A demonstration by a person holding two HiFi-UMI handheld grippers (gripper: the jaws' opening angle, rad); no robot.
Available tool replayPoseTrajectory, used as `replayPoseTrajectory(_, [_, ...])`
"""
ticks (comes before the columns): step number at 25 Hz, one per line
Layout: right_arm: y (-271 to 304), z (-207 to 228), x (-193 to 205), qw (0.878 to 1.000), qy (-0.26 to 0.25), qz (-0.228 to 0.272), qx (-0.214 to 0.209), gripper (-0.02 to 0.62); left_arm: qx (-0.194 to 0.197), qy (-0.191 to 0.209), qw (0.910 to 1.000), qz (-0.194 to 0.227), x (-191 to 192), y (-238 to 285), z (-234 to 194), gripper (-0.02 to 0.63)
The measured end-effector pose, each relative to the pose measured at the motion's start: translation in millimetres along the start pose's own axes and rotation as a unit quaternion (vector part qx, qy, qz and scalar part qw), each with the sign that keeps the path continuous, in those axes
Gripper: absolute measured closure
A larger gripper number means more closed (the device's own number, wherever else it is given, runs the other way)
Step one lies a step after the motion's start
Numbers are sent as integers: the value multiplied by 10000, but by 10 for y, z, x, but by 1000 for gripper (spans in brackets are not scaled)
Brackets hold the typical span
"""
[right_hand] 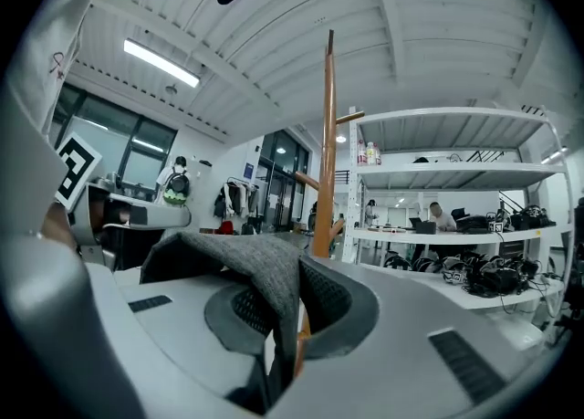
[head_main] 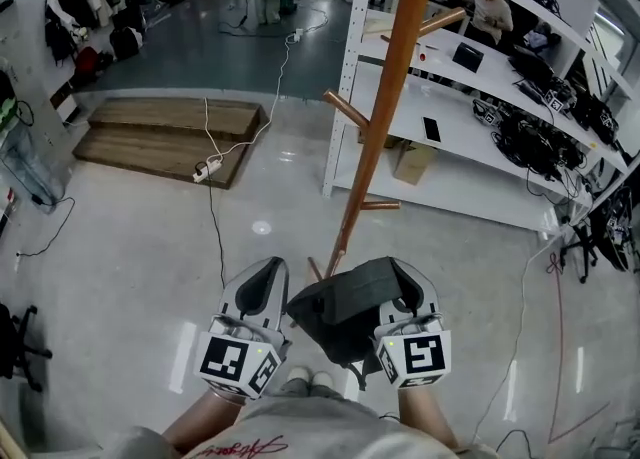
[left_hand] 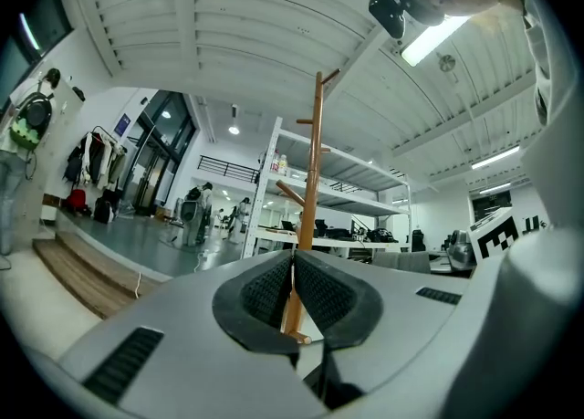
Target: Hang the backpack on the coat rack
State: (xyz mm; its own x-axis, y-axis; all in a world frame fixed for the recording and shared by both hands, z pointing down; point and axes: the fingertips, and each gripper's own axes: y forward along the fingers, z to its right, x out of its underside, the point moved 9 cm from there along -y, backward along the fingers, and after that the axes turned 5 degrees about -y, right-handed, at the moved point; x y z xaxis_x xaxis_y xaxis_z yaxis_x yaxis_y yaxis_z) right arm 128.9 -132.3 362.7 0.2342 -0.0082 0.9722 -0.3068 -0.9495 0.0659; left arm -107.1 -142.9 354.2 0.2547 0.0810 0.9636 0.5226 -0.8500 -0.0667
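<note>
Brown wood first: a low wooden platform sits on the pale floor at the far left of the head view, with a white cable trailing across it to a power strip. Only the head view shows that floor stuff, since both gripper views look out level and mostly catch the ceiling. Moving right, the left gripper is clenched with nothing in it. You can't really judge that from above, but the left gripper view shows the two pads pressed together with just a thin slit, and the coat rack peeking through it. Next comes the backpack, a dark grey lump hanging low between the two grippers, just in front of the foot of the coat rack and not on any peg. From above I can't tell whether its left edge touches the left gripper. The right gripper is the one carrying it. The right gripper view shows grey fabric draped over the left pad and pinched in the closed jaws, with the rack's pole standing straight ahead. Furthest right is the white shelving, loaded with dark gear and cables.
</note>
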Motion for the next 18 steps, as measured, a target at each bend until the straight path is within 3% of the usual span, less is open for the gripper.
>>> replayPoseTrajectory(13, [802, 20, 516, 9977, -212, -649, 8, 558, -409, -26, 9991, -85, 69, 17, -217, 584])
replayPoseTrajectory(18, [1148, -26, 777, 9932, -345, -1111, 23, 558, -493, 13, 9988, -79, 92, -34, -320, 584])
